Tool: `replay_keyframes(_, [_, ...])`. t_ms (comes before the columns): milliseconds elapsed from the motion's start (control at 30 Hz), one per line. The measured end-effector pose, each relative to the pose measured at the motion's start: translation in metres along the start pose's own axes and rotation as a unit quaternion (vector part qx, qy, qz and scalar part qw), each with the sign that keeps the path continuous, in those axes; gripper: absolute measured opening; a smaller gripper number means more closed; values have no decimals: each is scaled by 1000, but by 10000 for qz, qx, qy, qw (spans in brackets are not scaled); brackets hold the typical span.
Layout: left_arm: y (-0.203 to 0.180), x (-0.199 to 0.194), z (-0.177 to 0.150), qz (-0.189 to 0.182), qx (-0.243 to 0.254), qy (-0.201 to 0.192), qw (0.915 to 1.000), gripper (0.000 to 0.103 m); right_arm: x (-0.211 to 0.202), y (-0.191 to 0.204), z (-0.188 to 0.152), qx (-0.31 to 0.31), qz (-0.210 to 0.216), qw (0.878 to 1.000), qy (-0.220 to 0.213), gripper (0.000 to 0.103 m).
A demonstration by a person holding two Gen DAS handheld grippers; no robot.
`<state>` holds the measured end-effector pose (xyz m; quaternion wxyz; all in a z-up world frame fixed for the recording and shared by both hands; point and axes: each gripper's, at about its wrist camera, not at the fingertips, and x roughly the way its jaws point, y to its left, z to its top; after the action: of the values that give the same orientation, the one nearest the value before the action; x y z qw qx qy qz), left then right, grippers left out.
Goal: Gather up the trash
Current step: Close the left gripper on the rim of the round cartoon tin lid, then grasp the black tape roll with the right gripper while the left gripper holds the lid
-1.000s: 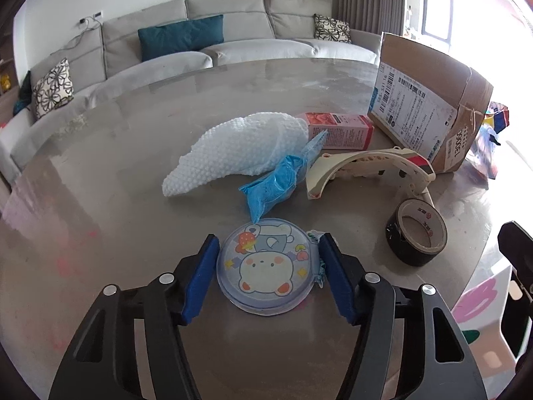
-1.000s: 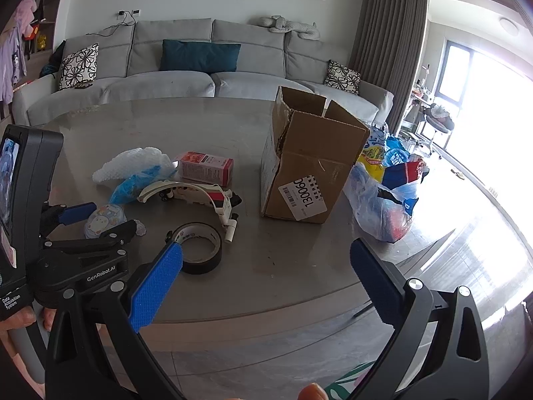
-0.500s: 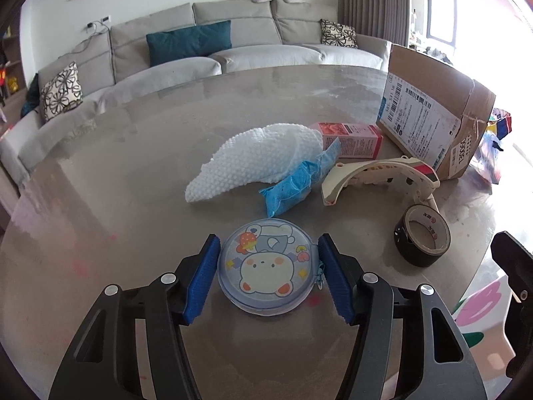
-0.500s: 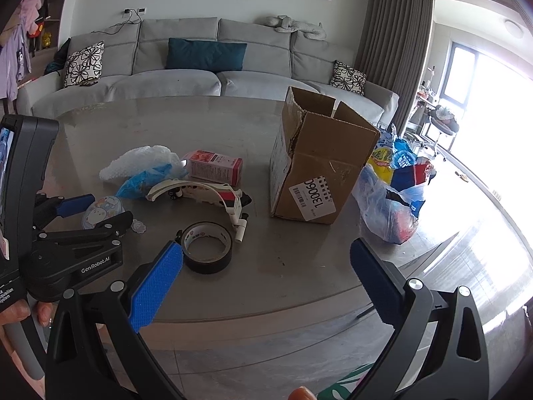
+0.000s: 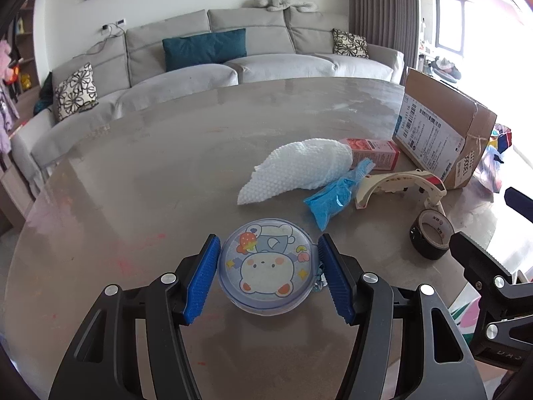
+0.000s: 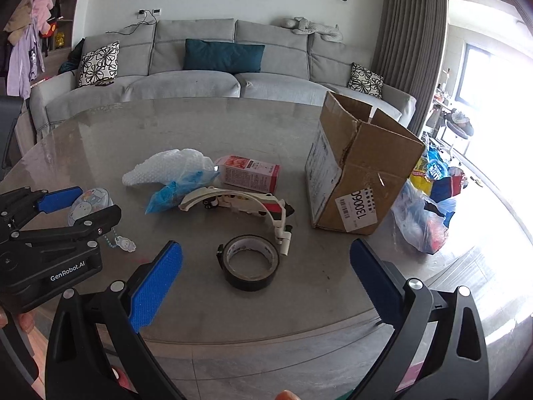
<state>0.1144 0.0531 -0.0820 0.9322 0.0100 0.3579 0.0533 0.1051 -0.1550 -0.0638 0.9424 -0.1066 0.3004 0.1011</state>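
Cartoon tin point(image 5: 266, 268) is clamped in our left hand-held gripper point(image 5: 267, 278); right hand-held gripper point(image 6: 263, 288) gapes wide; next, carry it to cardboard box point(image 6: 358, 170).

Left hand-held gripper point(image 5: 266, 275) has lifted the round case point(image 5: 266, 266).

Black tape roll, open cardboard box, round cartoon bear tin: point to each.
Black tape roll point(image 6: 249, 263): right wrist view, front outer wall.
Open cardboard box point(image 6: 373, 163): right wrist view, brown side panel.
Round cartoon bear tin point(image 5: 265, 266): left wrist view, lid centre.
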Motion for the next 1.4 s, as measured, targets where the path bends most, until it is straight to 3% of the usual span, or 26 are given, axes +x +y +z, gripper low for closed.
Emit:
replay_keyframes(267, [18, 6, 0, 143, -79, 97, 9998, 62, 13, 16, 4, -125, 165, 9998, 15, 97])
replay_keyframes(300, [20, 7, 0, 153, -90, 108, 9998, 62, 15, 18, 3, -156, 185, 9997, 35, 94])
replay_keyframes(400, [23, 9, -1, 180, -98, 113, 9997, 62, 24, 20, 0, -230, 295, 9991, 177, 75])
replay_keyframes(1067, [16, 17, 5, 133, -54, 89, 9999, 62, 51, 13, -11, -115, 686, 9955, 641, 61])
replay_keyframes(1100, [16, 16, 5, 139, -52, 82, 9999, 62, 50, 13, -11, -125, 695, 9954, 643, 58])
replay_keyframes(1133, [15, 16, 5, 131, -50, 78, 9999, 62, 51, 11, -10, -51, 834, 9942, 680, 49])
replay_keyframes(1367, [16, 15, 6, 88, -73, 72, 9999, 62, 52, 14, -4, -63, 797, 9941, 739, 42])
replay_keyframes(1400, [16, 14, 6, 84, -82, 57, 9999, 62, 53, 14, -3, -70, 816, 9938, 748, 36])
